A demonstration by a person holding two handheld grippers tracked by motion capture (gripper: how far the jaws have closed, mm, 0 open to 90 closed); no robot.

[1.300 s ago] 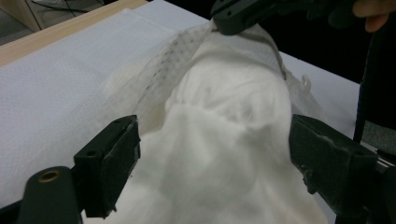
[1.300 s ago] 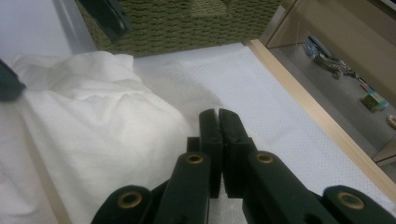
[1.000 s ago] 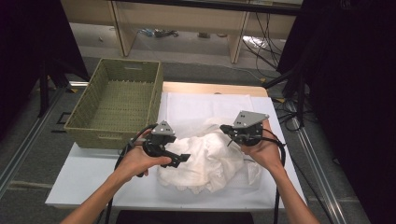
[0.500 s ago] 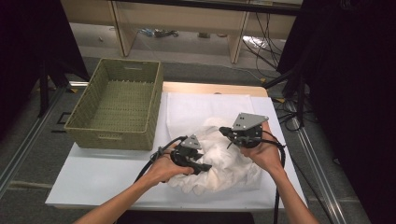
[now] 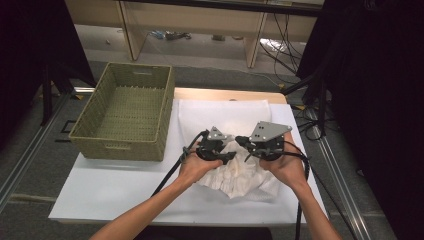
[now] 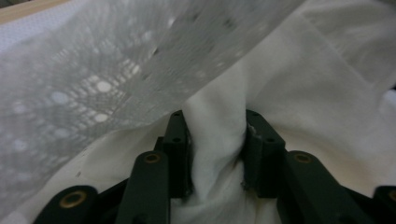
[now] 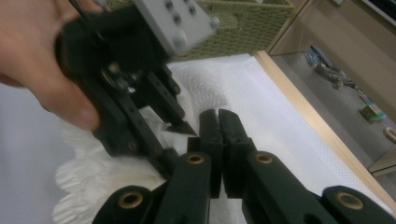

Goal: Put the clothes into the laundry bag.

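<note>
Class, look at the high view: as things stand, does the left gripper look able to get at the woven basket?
Probably yes, but not freely: the woven basket sits open with bare table between it and the left gripper, whose jaws have just been closing on a fold of the white cloth.

bench [image 5: 115,192]: white top, wooden far edge
on it, left: green woven basket [image 5: 125,117]
on it, middle: crumpled white cloth [image 5: 235,175]
</note>
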